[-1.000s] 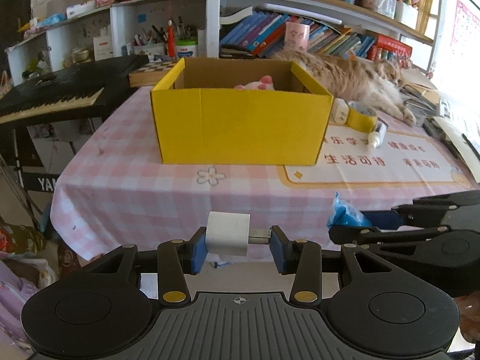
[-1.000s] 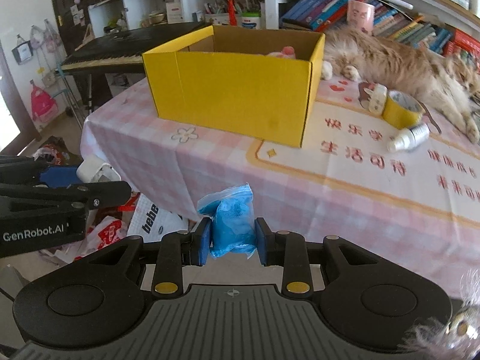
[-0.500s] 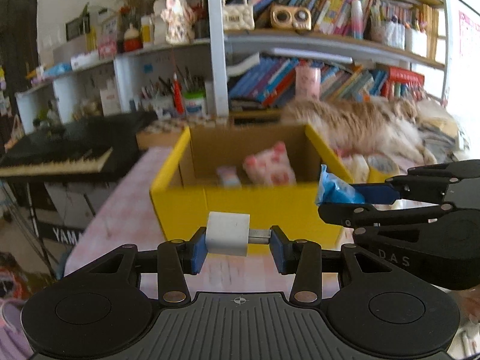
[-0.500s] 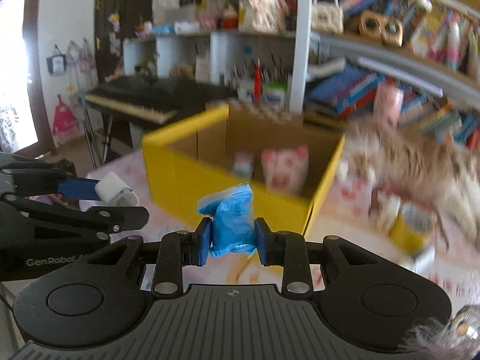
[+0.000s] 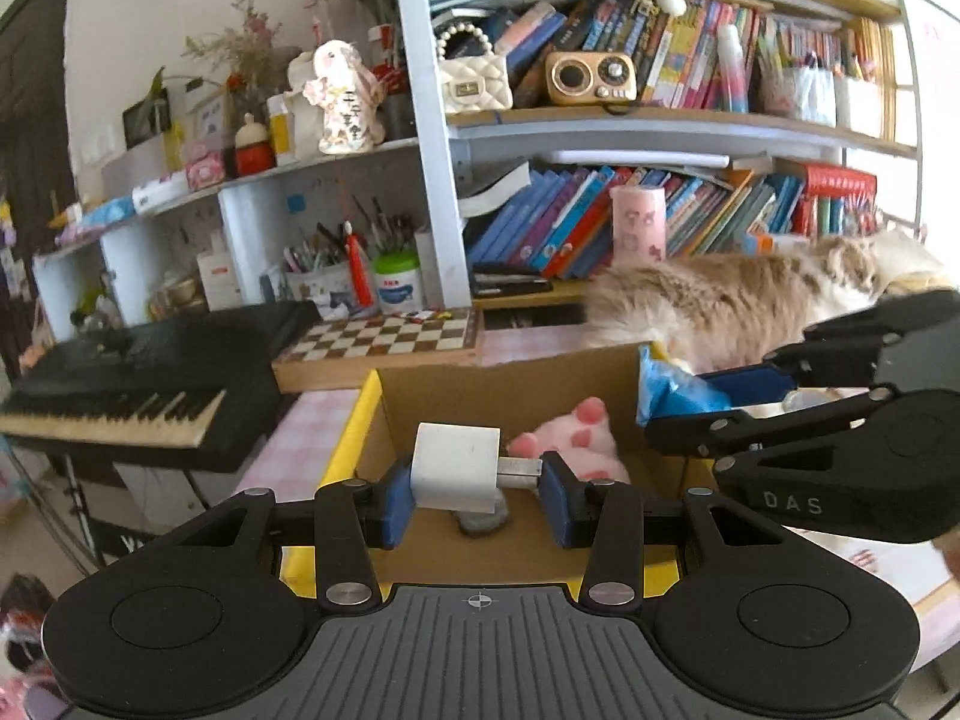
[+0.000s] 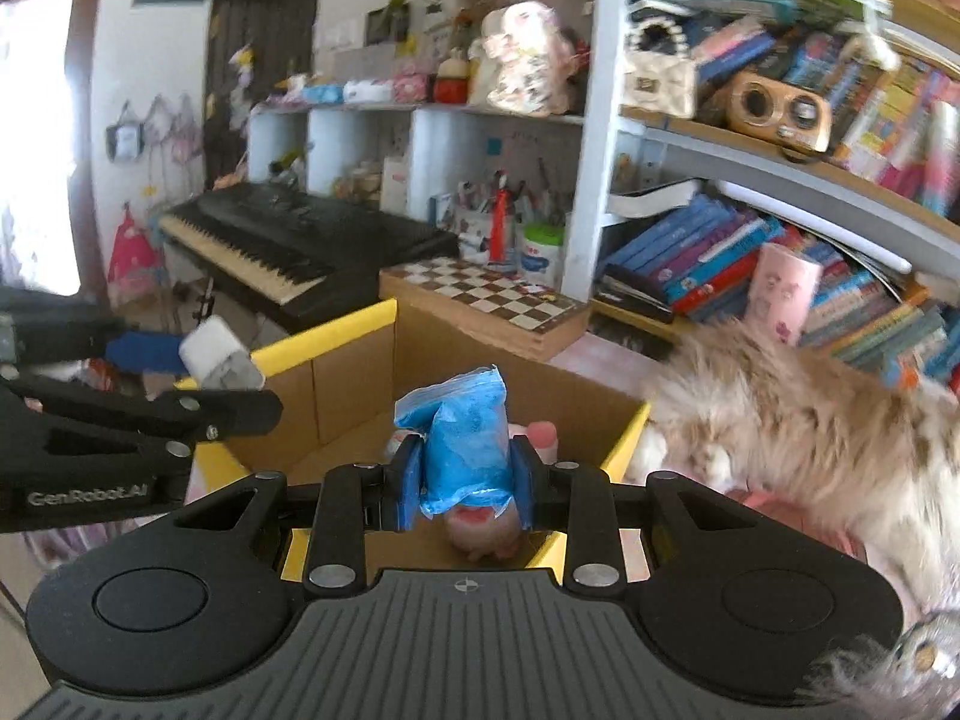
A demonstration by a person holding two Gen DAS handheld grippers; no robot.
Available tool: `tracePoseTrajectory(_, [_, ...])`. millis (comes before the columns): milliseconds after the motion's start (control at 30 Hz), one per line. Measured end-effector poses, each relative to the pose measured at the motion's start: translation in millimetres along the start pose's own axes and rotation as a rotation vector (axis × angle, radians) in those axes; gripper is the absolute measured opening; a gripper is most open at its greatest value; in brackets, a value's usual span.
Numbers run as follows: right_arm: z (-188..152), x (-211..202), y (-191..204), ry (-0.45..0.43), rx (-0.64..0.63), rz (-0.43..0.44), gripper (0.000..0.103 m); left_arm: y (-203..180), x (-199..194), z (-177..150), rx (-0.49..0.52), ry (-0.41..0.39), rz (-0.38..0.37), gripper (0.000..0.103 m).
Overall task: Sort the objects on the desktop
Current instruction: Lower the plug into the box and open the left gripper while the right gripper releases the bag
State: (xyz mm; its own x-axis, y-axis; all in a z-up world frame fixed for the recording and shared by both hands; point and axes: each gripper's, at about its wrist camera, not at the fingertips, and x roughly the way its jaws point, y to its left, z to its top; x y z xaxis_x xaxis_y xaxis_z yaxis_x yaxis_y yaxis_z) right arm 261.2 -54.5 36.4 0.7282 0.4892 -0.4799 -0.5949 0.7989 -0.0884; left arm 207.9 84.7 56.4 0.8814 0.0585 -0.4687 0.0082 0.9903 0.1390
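The left gripper (image 5: 477, 489) is clamped on a white charger plug (image 5: 457, 476). The plug's long axis runs crosswise between the two blue pads, its metal prongs pointing toward the right pad. The right gripper (image 6: 462, 474) squeezes a blue plastic packet (image 6: 463, 444) that stands upright between its pads, the crimped top edge pointing up and the lower end hanging below the pads.

Both tools hang above the open yellow cardboard box (image 5: 360, 420), just beyond their fingertips. Directly under the plug lies a small grey roundish thing (image 5: 480, 519), too blurred to identify. Ahead of the left gripper and slightly to its right, a pink plush toy (image 5: 570, 441) lies in the box; in the right wrist view it is mostly hidden behind the packet.

In the left view the right tool enters from the right, and its body reads "DAS", with the start cut off. In the right view the left tool enters from the left and reads "GenRobot.AI".

Beyond the box, ahead and to the right, a fluffy cat (image 5: 732, 300) lies on the table, its head blurred. Ahead sits a chessboard (image 5: 384, 336), and to the left a black keyboard (image 5: 138, 384). Farther back stands a bookshelf (image 5: 660, 120) whose spines are too small to read.
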Motion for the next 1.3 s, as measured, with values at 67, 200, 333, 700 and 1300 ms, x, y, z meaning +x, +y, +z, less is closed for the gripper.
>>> tracePoseTrajectory(67, [4,15,-4,0.037,-0.03,0.026,0.028,2,10,3,0.008,0.02,0.007,0.042])
tracePoseTrajectory(200, [4,38,-9,0.095,-0.049,0.052,0.028,4,25,4,0.023,0.053,0.011,0.042])
tracePoseTrajectory(333, [0,54,-8,0.14,-0.073,0.084,0.028,4,41,1,0.02,0.096,0.001,0.042])
tracePoseTrajectory(700, [-9,87,-11,0.251,-0.11,0.137,0.028,-5,73,-9,0.033,0.195,-0.025,0.042])
tracePoseTrajectory(1300, [-10,105,-11,0.291,-0.323,0.13,0.028,1,94,-17,-0.06,0.314,-0.082,0.042])
